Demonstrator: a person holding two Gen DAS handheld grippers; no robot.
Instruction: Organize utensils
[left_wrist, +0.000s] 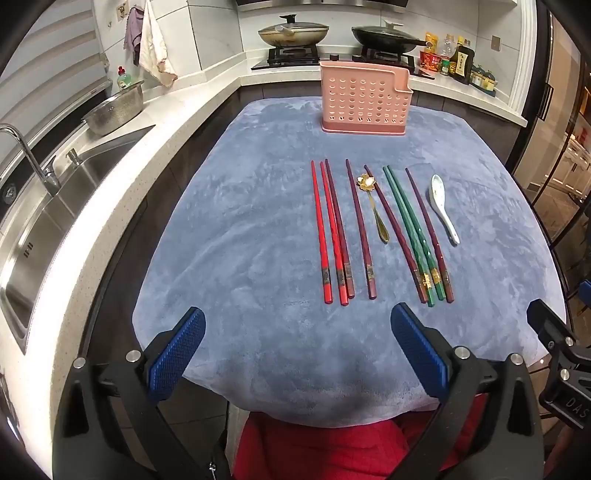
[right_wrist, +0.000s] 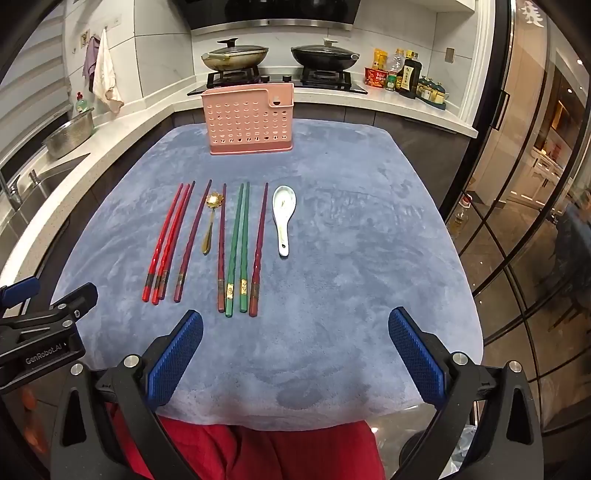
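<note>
Utensils laid in a row on a plush blue-grey cloth (left_wrist: 258, 229) covering a table, its nap brushed into lighter and darker patches. From the left: two glossy red chopsticks (left_wrist: 320, 232), faceted toward their thick ends and banded with dark decorative sleeves; two slender maroon chopsticks (left_wrist: 360, 229); a small gold spoon (left_wrist: 373, 206) of polished metal with a flower-shaped bowl; a further maroon chopstick (left_wrist: 393, 232) lying aslant; two green chopsticks (left_wrist: 410, 232) with gold bands; one more dark red chopstick (left_wrist: 428, 232); and a white ceramic soup spoon (left_wrist: 443, 208) with a deep oval bowl, at the right end. All thick ends point toward the near edge of the table. Behind the row, well apart from it, stands an upright pink plastic utensil holder (left_wrist: 364, 98), rectangular, its wall perforated with rows of round holes, with a raised compartment at the right end.

Left gripper (left_wrist: 297, 350) and right gripper (right_wrist: 295, 354) both tilt downward over the near edge of the cloth, short of the utensils. Each has black arms carrying blue, diamond-textured pads (right_wrist: 177, 362); jaws of both stand spread wide, nothing between them. Red quilted fabric (right_wrist: 266, 454) shows below the table edge.
</note>
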